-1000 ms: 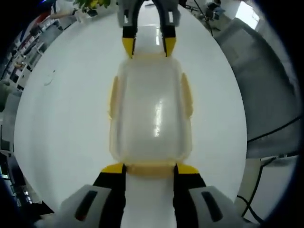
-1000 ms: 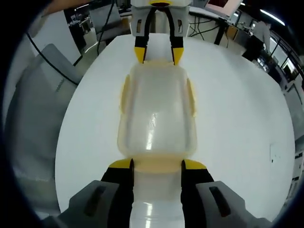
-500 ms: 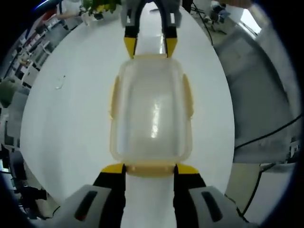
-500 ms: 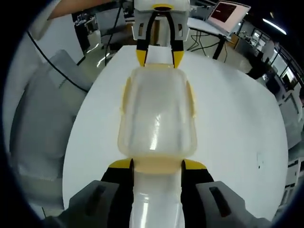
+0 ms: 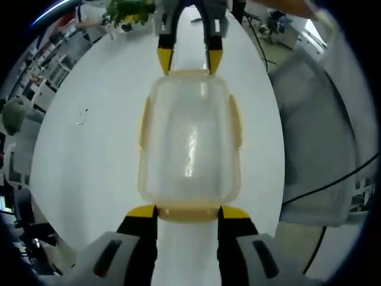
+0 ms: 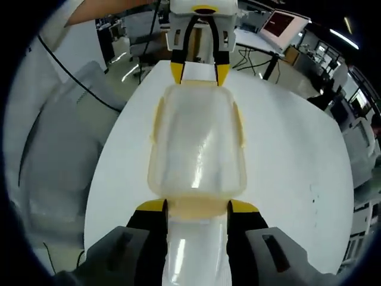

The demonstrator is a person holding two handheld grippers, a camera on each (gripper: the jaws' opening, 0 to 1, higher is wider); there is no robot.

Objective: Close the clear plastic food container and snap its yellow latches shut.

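Between the yellow-tipped jaws of the left gripper point(image 5: 187, 210) sits one end latch of the clear container point(image 5: 189, 140), clamped there. At the opposite end, the right gripper point(image 6: 195, 207) pinches the other latch, with the container above the white tabletop point(image 5: 89, 149).

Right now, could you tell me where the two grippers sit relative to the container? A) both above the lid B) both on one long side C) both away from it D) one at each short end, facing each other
D: the left gripper sits at the near short end of the container, and the right gripper faces it from the far end.
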